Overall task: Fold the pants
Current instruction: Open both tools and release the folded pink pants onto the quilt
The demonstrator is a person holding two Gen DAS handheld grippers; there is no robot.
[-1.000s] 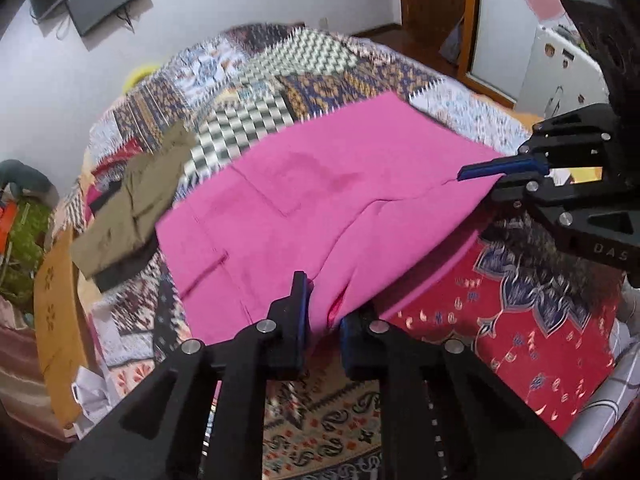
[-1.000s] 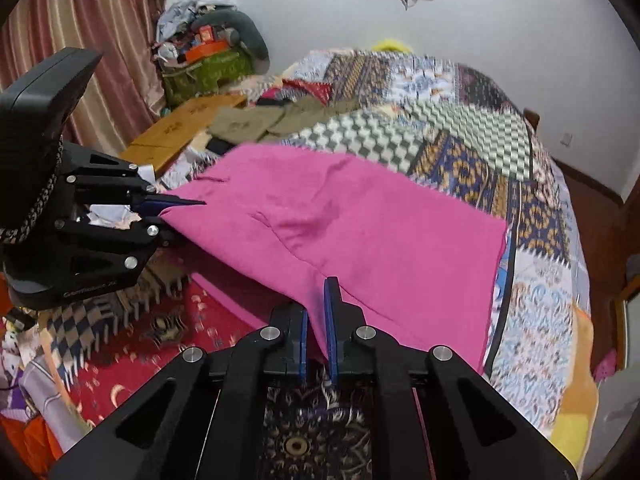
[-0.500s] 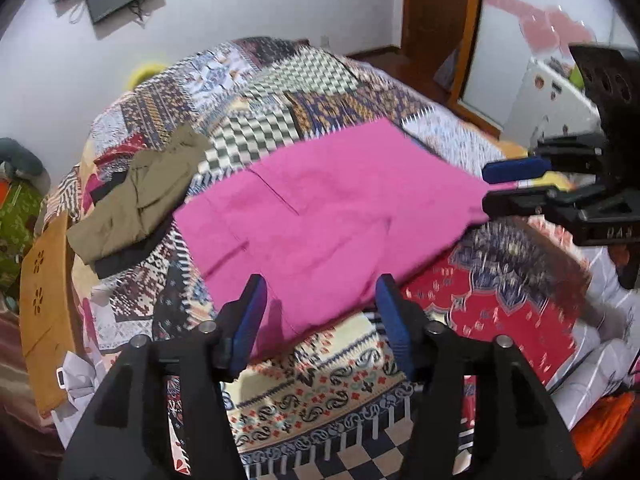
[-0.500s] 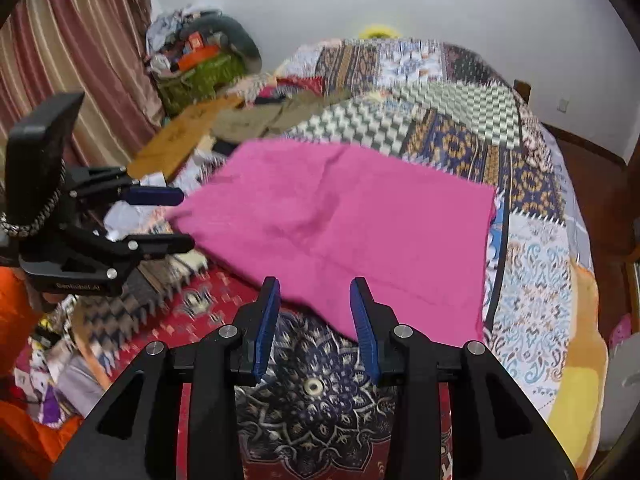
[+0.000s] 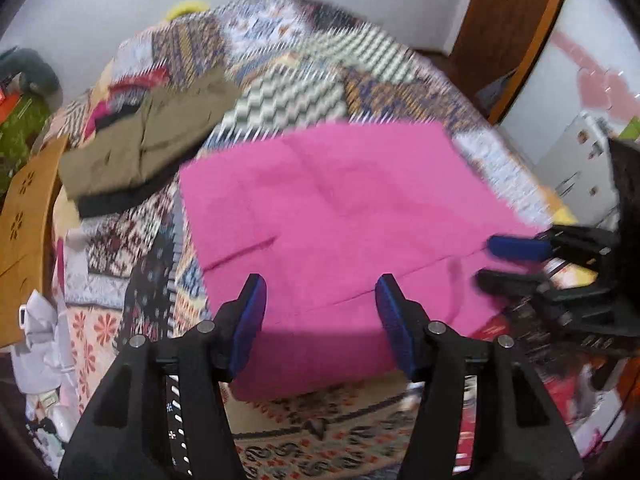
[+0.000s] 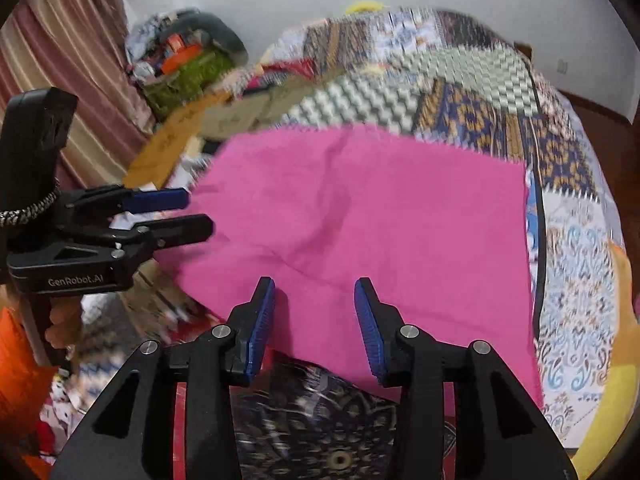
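Note:
The pink pants (image 5: pixel 340 216) lie folded flat on the patchwork bed; they also show in the right wrist view (image 6: pixel 380 220). My left gripper (image 5: pixel 320 300) is open and empty just above their near edge, and it shows from the side in the right wrist view (image 6: pixel 196 212). My right gripper (image 6: pixel 314 304) is open and empty over the near edge of the pants; it appears at the right of the left wrist view (image 5: pixel 486 260). Both views are motion-blurred.
Folded olive and black clothes (image 5: pixel 140 152) lie on the bed left of the pants. The patchwork quilt (image 6: pixel 480 92) covers the bed. A brown board (image 5: pixel 24 208) and clutter stand at the left bedside. A wooden door frame (image 5: pixel 512 36) stands at the right.
Both grippers opened and let go of the pink pants, which dropped flat onto the bed. Both grippers then moved in closer over the near edge.

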